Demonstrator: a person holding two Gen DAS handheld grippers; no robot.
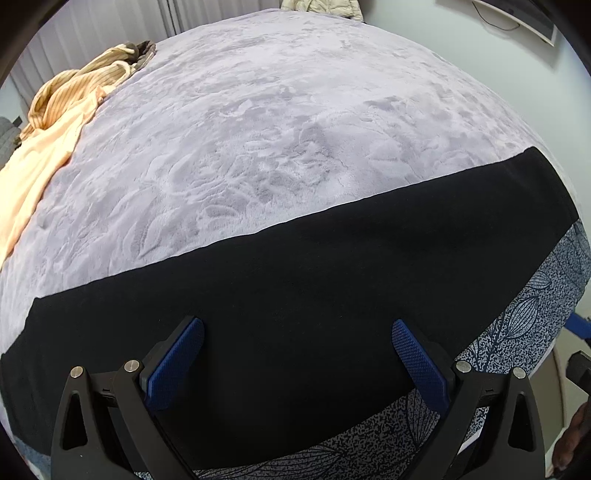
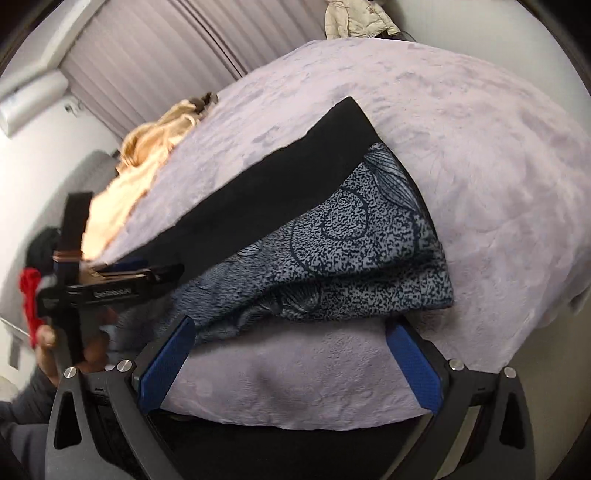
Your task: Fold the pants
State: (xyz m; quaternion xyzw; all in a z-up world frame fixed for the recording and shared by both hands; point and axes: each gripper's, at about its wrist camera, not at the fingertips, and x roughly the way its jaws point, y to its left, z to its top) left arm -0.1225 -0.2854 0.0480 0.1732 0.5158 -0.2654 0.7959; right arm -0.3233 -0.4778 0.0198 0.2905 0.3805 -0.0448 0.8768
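Note:
The pants (image 1: 280,280) are black on one side with a blue-grey speckled leaf print (image 1: 517,314) and lie in a long strip across the near part of the lavender bed (image 1: 277,129). My left gripper (image 1: 297,332) is open just above the black cloth, holding nothing. In the right wrist view the pants (image 2: 332,229) lie folded, printed layers bunched at their near end. My right gripper (image 2: 290,328) is open at that printed end, holding nothing. The left gripper (image 2: 110,277) shows at the pants' far left end; whether it touches the cloth cannot be told.
A heap of peach and tan striped clothes (image 1: 55,122) lies at the bed's left edge, also in the right wrist view (image 2: 140,166). A pale jacket (image 2: 354,18) hangs on the far wall. Pleated curtains (image 2: 166,55) stand behind the bed. The bed's near edge (image 2: 295,417) drops off under my right gripper.

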